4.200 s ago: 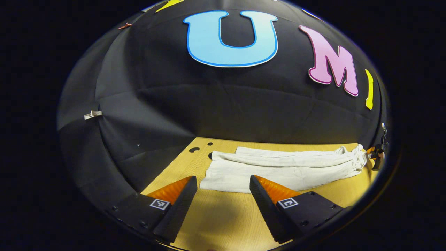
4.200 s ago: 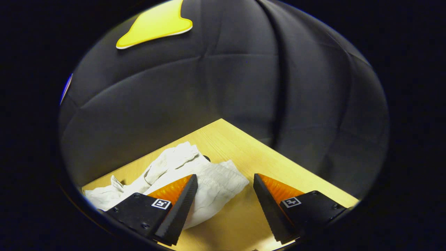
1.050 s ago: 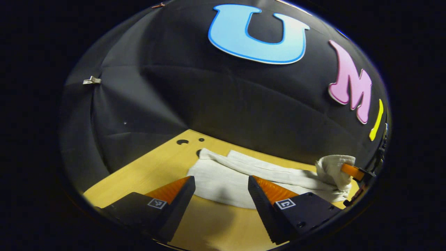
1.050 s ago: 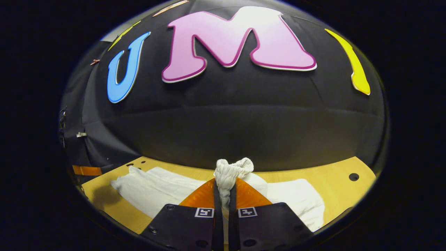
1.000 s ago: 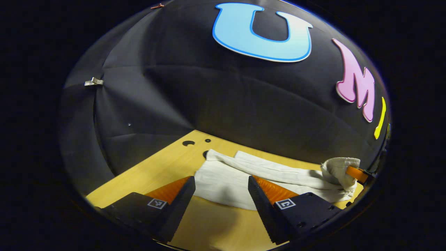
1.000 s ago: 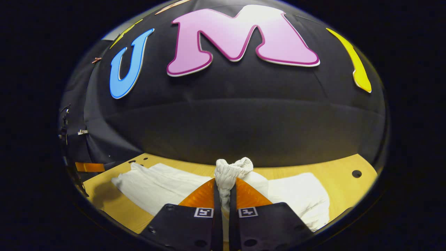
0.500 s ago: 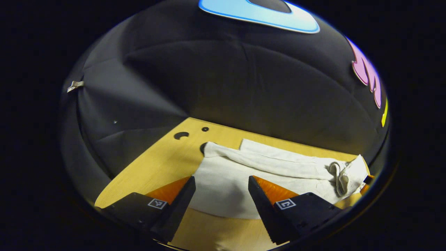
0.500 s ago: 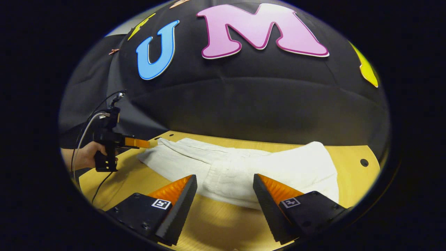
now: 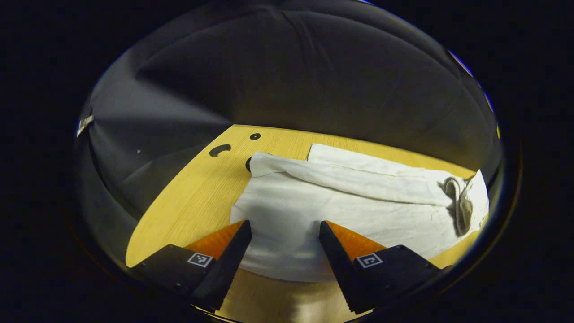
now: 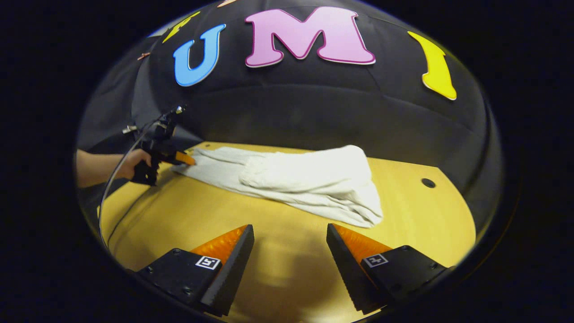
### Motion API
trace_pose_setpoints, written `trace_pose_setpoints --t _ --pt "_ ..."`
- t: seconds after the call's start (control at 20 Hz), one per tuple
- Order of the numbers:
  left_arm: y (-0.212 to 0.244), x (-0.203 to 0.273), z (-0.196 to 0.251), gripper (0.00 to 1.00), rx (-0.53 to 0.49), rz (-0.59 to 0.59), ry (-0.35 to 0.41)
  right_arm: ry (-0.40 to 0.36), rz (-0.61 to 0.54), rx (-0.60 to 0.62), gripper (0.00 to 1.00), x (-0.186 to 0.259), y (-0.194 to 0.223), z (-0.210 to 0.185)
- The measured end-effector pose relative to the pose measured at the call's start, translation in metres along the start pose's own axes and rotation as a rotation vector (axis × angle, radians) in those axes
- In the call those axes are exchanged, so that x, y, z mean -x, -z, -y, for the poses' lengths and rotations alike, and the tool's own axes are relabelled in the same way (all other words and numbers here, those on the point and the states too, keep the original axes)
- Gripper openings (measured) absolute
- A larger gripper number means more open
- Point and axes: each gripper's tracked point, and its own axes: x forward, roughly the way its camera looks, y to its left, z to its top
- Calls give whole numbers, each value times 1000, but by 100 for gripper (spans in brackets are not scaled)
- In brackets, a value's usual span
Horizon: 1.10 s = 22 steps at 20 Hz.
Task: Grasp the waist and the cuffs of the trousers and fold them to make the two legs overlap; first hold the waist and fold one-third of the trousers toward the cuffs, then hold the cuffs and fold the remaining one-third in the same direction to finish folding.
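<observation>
White trousers point(image 9: 358, 202) lie lengthwise on the wooden table point(image 9: 197, 188), legs overlapping. Their cuffs point toward the table's holes, and the gathered waist point(image 9: 462, 202) is folded over onto the legs at the far right. My left gripper point(image 9: 284, 224) is open, its fingers straddling the near edge of the cuff end. In the right gripper view the trousers point(image 10: 309, 177) show a thick folded end at the right. My right gripper point(image 10: 289, 229) is open over bare table point(image 10: 278, 251), apart from the cloth. A hand holds the left gripper point(image 10: 186, 159) at the cuff end.
Small round holes point(image 9: 219, 149) pierce the table near the cuffs, and another hole point(image 10: 428, 183) lies right of the folded end. Black cloth walls close in behind the table. A cable point(image 10: 114, 179) trails from the left gripper.
My right gripper laid the waist over the legs, opened, let go and drew back toward the near side. My left gripper tilted down and closer over the cuff end.
</observation>
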Motion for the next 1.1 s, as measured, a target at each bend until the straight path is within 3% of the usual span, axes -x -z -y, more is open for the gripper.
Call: trace_pose_setpoints --t 0.15,0.35,0.5,0.75,0.95,1.1 --pt "-1 -3 10 95 -63 -23 45 -3 33 -5 98 24 1 -4" --pt "2 -2 25 74 -119 -53 102 -26 5 -80 99 26 13 -10" --pt "3 -2 36 23 -161 -68 106 -6 22 -122 95 27 10 -5" --pt "3 0 39 6 -86 -69 74 38 20 -132 97 30 13 18" --pt "1 0 48 6 -1 -38 103 65 14 -155 99 32 14 28" --pt "-20 7 59 6 162 54 133 82 37 -155 99 36 6 35"
